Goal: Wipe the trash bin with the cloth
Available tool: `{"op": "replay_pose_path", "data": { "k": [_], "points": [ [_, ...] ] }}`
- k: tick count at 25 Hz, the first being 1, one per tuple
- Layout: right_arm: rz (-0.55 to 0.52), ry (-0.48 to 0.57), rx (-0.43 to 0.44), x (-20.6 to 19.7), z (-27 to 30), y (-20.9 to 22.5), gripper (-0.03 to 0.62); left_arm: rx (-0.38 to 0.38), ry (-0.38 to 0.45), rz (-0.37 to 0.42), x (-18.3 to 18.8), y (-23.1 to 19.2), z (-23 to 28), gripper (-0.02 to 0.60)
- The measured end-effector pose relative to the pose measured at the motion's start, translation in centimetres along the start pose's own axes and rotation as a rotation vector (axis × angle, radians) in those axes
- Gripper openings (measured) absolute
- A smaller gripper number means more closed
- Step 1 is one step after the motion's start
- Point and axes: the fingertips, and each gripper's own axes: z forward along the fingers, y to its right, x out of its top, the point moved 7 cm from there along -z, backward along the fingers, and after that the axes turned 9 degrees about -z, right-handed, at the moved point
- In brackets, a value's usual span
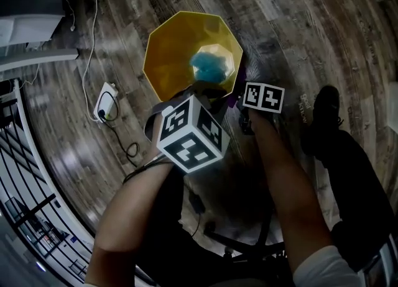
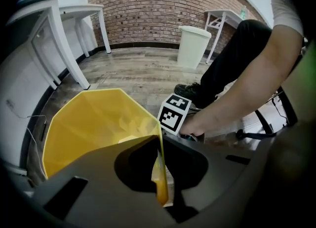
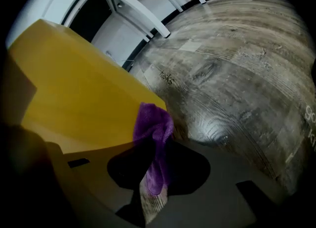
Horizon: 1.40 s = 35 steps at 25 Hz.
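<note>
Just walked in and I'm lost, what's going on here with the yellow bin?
Someone is working with two handheld grippers. The left gripper is clamped on the rim of the yellow plastic trash bin. The right gripper grips a purple cloth close against the bin's outer wall, apparently to wipe it.

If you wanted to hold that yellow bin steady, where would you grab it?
Probably the thin upper rim of the yellow faceted plastic trash bin, from above: the open top lets one jaw go inside and one outside the wall, as the left claw does.
</note>
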Motion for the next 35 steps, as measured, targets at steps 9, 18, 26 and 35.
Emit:
{"op": "replay_pose_path", "data": {
  "k": [9, 18, 26, 35],
  "points": [
    [-0.069, -0.079, -0.058, -0.7, 1.6, 0.9, 0.087, 0.009, 0.045, 0.015, 0.0, 0.2, 0.0, 0.018],
    [-0.100, -0.020, -0.029, 0.2, -2.1, 0.6, 0.087, 0.046, 0.095, -0.016, -0.1, -0.6, -1.5, 0.103],
    [-0.138, -0.005, -0.040, 1.2, -7.9, -0.1, 0.087, 0.038, 0.157, -0.016, 0.6, 0.6, -3.6, 0.123],
    [-0.241, 0.037, -0.050, 2.8, -13.4, -2.0, 0.087, 0.084, 0.312, -0.165, -0.3, 2.1, -9.1, 0.121]
  ]
}}
